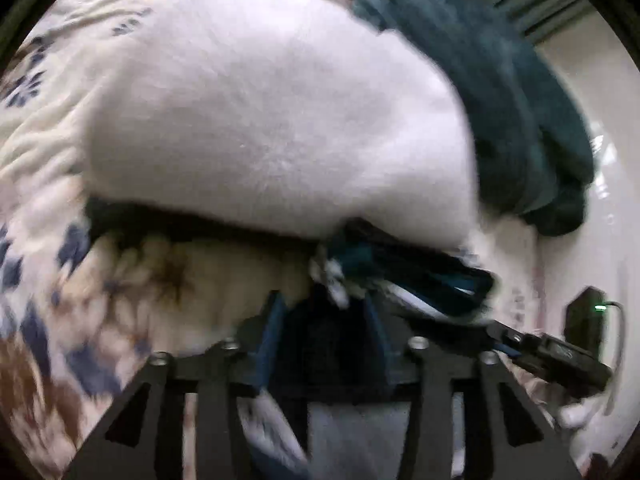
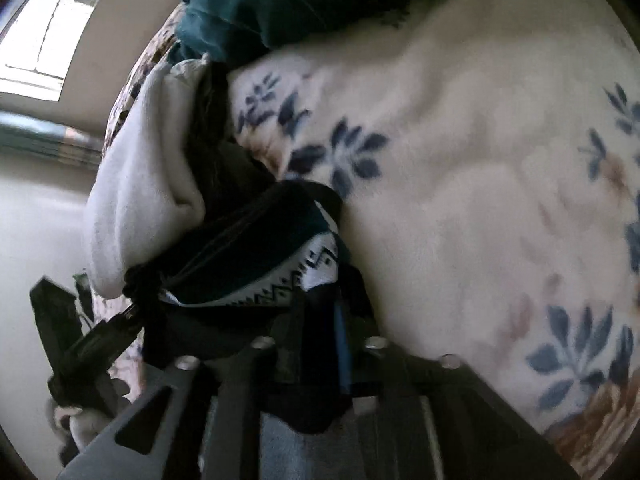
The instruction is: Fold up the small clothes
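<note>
Dark patterned garment point(image 2: 256, 264) bunched between both claws, left claw point(image 1: 326, 312) and right claw point(image 2: 316, 320) each gripping it

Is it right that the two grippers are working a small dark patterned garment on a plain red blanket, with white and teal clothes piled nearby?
Not quite: the blanket is cream with blue flowers, not plain red, as the right wrist view shows. The rest holds.
</note>
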